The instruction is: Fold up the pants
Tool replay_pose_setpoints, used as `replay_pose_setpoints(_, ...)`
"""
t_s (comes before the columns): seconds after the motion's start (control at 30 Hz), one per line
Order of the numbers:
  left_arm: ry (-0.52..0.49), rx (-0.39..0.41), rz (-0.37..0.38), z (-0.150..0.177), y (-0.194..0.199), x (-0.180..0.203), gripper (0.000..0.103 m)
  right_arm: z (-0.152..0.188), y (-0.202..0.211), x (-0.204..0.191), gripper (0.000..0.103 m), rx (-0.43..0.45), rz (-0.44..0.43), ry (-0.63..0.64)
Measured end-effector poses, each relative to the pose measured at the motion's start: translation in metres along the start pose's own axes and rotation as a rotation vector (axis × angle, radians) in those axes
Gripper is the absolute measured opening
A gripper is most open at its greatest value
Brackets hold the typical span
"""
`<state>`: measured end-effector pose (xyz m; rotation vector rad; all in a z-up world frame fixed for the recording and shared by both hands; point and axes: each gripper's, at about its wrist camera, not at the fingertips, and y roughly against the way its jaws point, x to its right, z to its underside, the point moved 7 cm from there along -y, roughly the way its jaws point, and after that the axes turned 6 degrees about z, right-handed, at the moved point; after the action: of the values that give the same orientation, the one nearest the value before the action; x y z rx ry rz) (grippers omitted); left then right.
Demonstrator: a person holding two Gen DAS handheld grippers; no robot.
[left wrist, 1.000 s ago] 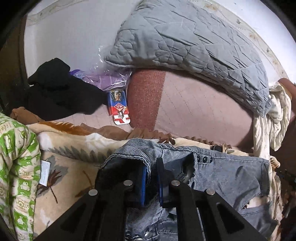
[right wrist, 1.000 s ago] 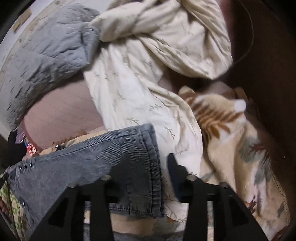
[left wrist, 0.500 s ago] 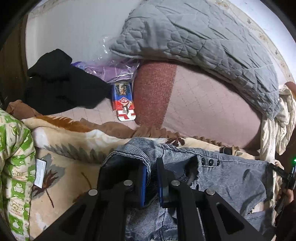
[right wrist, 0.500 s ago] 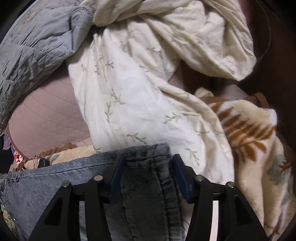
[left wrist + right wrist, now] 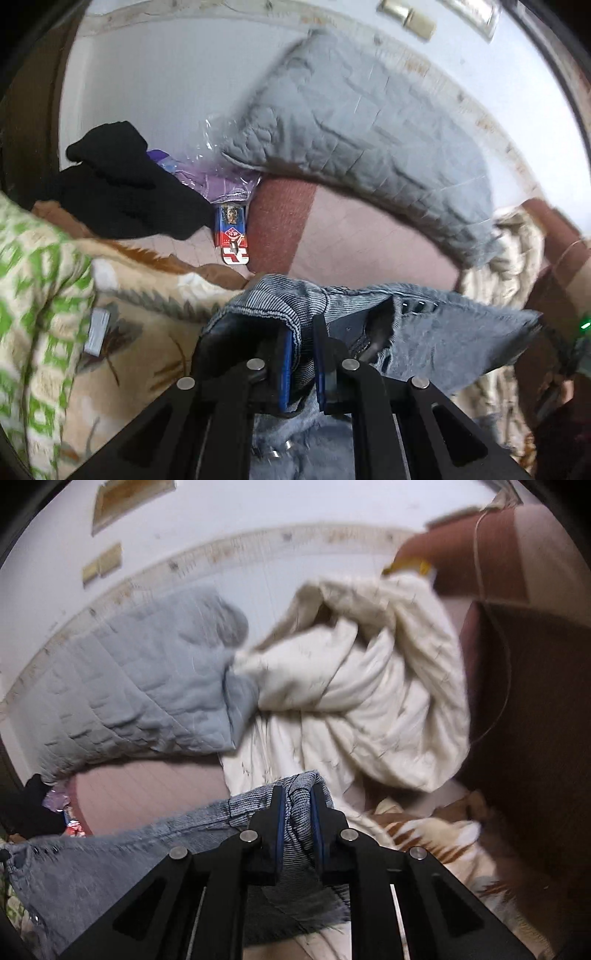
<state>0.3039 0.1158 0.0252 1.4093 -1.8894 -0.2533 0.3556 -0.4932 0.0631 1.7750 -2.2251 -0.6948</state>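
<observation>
Left tongs [image 5: 304, 332] and right tongs [image 5: 297, 805] each clamped a bunched edge of the grey denim pants [image 5: 450, 332], which hung stretched between them above the bed [image 5: 369, 243].

White wall [image 5: 155, 92] fills the far side of my left view, with a worn patterned border strip [image 5: 229, 550] running across it. Two small tan plates [image 5: 103, 563] are fixed above the strip. A grey quilted pillow [image 5: 362, 133] leans on the wall over a pink mattress [image 5: 369, 240]. A cream floral duvet [image 5: 369, 701] is bunched beside it. Brown headboard [image 5: 524, 709] at right, thin cord hanging down it. Leaf-print blanket [image 5: 147, 332] covers the bed; black garment [image 5: 122, 184] lies far left. Light is flat and dim.
</observation>
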Motion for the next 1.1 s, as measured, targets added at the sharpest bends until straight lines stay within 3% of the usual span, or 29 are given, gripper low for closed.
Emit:
replay_pose_setpoints(0.1,0.018,-0.004,0.055,0.037,0.035,-0.003,0.011,0.041,0.008,0.018,0.013,-0.097,0.010,0.032)
replay_pose_setpoints(0.17,0.027,-0.016,0.064,0.067,0.051,-0.008,0.011,0.087,0.019,0.030,0.013,-0.170,0.005,0.050)
replay_pose_setpoints(0.33,0.105,-0.071,0.081,0.152,0.073,-0.030,0.011,0.174,0.059,0.056,0.013,-0.267,-0.003,0.028)
replay_pose_setpoints(0.43,0.165,-0.095,0.089,0.178,0.075,-0.043,0.011,0.206,0.077,0.074,0.013,-0.290,0.008,-0.010)
replay_pose_setpoints(0.57,0.155,-0.089,0.089,0.189,0.084,-0.041,0.011,0.219,0.101,0.091,0.013,-0.251,-0.014,-0.122)
replay_pose_setpoints(0.73,0.163,-0.089,0.085,0.194,0.087,-0.046,0.011,0.221,0.119,0.090,0.013,-0.237,-0.013,-0.145)
replay_pose_setpoints(0.83,0.191,-0.121,0.098,0.200,0.081,-0.057,0.012,0.226,0.120,0.093,0.015,-0.271,-0.025,-0.177)
replay_pose_setpoints(0.97,0.213,-0.148,0.083,0.208,0.077,-0.065,0.015,0.246,0.119,0.108,0.027,-0.377,-0.038,-0.265)
replay_pose_setpoints(1.03,0.219,-0.161,0.076,0.209,0.077,-0.067,0.016,0.248,0.123,0.117,0.030,-0.383,-0.043,-0.305)
replay_pose_setpoints(1.07,0.226,-0.161,0.073,0.209,0.079,-0.068,0.017,0.246,0.125,0.121,0.036,-0.373,-0.044,-0.323)
replay_pose_setpoints(1.1,0.230,-0.155,0.065,0.209,0.082,-0.069,0.017,0.246,0.127,0.126,0.048,-0.368,-0.048,-0.352)
